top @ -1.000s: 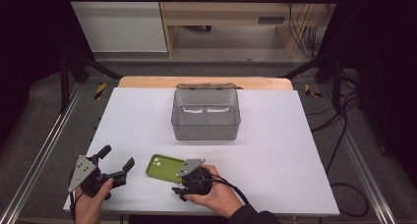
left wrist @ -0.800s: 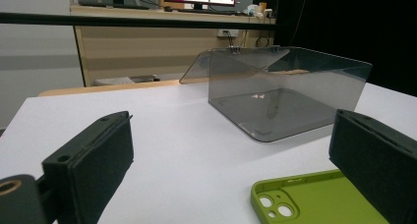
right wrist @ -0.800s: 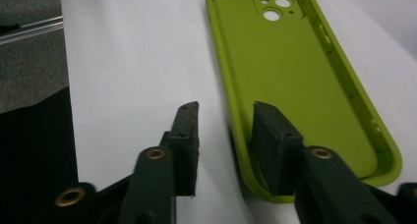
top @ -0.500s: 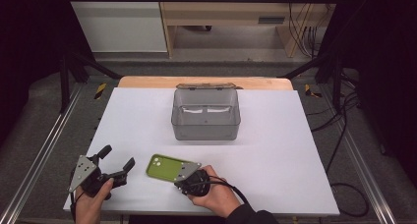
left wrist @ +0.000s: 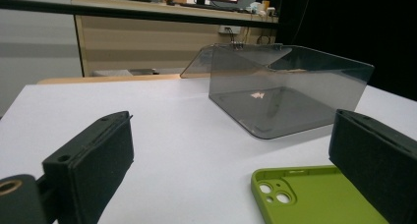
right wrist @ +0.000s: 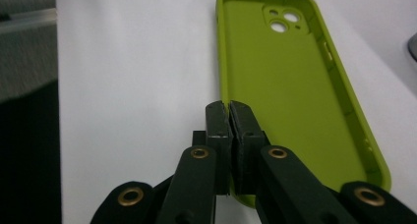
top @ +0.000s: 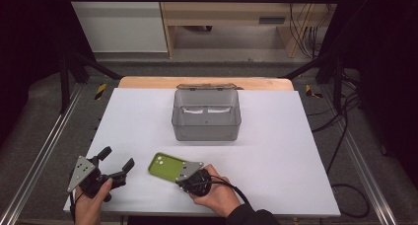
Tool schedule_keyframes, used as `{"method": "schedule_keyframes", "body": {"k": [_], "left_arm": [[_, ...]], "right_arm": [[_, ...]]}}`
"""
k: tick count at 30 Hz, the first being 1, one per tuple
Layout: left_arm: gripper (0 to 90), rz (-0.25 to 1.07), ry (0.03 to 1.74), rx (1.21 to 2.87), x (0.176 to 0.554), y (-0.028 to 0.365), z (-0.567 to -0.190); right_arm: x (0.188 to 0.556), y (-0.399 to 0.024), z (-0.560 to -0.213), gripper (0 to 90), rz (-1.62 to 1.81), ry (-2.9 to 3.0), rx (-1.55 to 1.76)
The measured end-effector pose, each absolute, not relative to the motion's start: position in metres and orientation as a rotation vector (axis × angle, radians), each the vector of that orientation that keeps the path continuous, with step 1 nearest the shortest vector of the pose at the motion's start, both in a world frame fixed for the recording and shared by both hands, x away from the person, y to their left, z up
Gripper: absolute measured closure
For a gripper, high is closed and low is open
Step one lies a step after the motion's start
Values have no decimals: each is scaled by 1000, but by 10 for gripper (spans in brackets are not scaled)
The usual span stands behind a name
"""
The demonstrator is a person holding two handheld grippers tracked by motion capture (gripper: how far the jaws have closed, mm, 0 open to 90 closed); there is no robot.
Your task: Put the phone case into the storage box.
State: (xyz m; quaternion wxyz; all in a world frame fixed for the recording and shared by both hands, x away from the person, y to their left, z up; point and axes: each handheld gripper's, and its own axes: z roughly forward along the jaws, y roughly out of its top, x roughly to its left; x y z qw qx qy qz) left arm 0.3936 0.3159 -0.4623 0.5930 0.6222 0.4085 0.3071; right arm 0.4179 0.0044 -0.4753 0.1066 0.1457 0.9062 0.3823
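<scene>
2 jaws of right gripper [right wrist: 229,117] pinching green phone case [right wrist: 290,81] wall — hidden from above

Phone case [left wrist: 314,197] cut by frame edge; near end under tool [top: 183,174].

Black grippers with brass-coloured rivets, padded fingers [right wrist: 219,118], grey three-cornered plates, black cables; seemingly a dark sleeve [top: 251,216].
</scene>
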Motion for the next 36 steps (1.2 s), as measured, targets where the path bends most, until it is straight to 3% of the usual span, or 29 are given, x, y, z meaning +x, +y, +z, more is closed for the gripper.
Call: {"method": "schedule_keyframes", "body": {"k": [8, 24, 36], "left_arm": [[21, 693, 1022, 1392, 382, 318, -459], [19, 662, 1019, 1388, 377, 299, -456], [20, 657, 1014, 1444, 372, 259, -436]], "right_arm": [[417, -11, -462, 879, 1397, 2605, 655], [411, -50, -463, 879, 1572, 2436, 805], [406, -65, -456, 879, 1850, 2202, 773]]}}
